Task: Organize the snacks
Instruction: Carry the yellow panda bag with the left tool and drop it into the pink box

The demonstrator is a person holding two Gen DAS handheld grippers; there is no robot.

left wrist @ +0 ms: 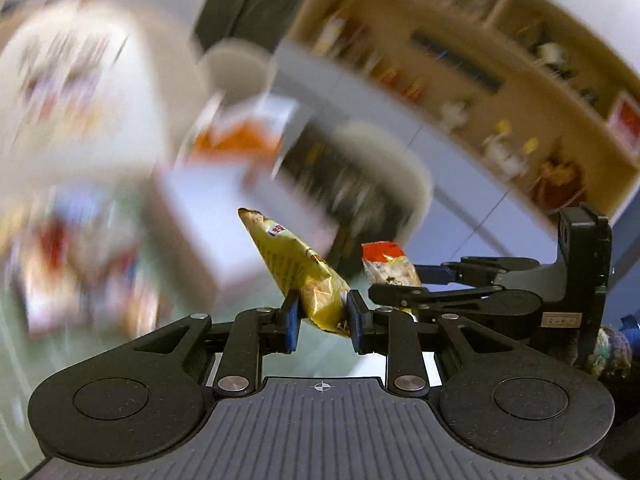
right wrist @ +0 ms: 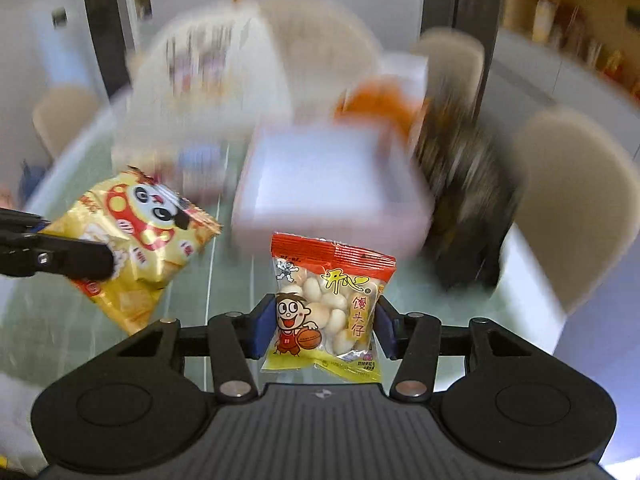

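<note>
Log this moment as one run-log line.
left gripper: shut on yellow foil snack packet | right gripper: shut on red-topped clear snack bag | both lifted

Black linkages — blue-padded jaws

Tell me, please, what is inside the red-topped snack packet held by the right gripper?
Through the red-topped snack packet's clear window, small round pale biscuits show; its printed front hides the rest.

Yellow panda packet (right wrist: 136,240) and red-topped ball-snack packet (right wrist: 326,304), both held aloft.
</note>
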